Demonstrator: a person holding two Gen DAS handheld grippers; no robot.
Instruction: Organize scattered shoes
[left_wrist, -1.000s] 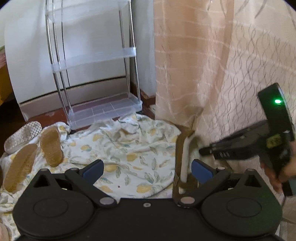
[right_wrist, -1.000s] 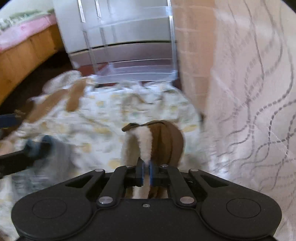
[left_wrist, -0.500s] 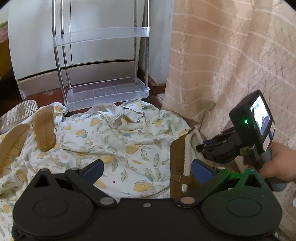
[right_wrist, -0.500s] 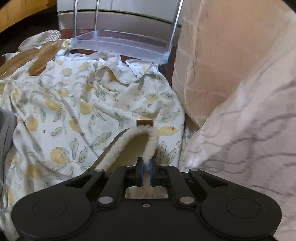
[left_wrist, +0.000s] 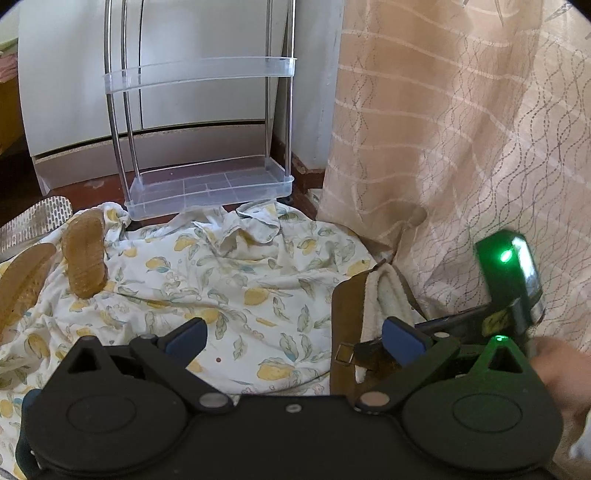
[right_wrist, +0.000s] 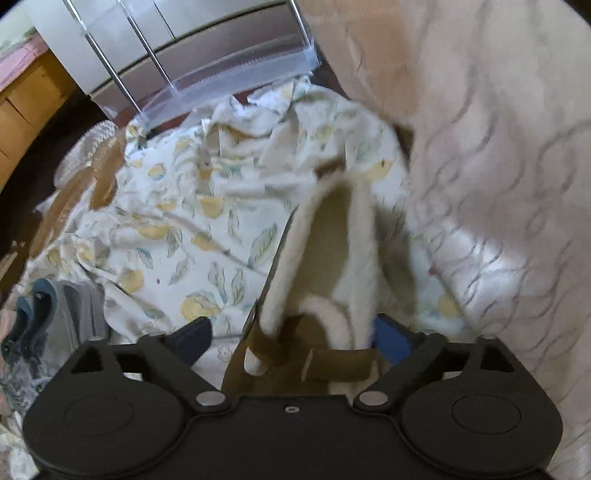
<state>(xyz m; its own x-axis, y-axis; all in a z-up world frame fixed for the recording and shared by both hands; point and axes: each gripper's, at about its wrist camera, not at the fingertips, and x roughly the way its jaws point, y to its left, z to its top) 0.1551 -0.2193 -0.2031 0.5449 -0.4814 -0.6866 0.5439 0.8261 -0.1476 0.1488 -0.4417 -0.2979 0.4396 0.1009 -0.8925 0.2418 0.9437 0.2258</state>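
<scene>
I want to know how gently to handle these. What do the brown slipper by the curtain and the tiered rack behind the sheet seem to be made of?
Brown slipper: seemingly suede, matte brown outside, with a fluffy cream fleece-like lining along its opening; soft, probably.
Tiered rack: translucent, slightly glossy trays that look like plastic, on shiny thin poles that are likely chromed metal.

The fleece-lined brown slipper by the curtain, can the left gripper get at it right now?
Probably yes. The left gripper is open and the fleece-lined slipper lies just beside its right finger. But the open right gripper already straddles it, crowding that side.
</scene>
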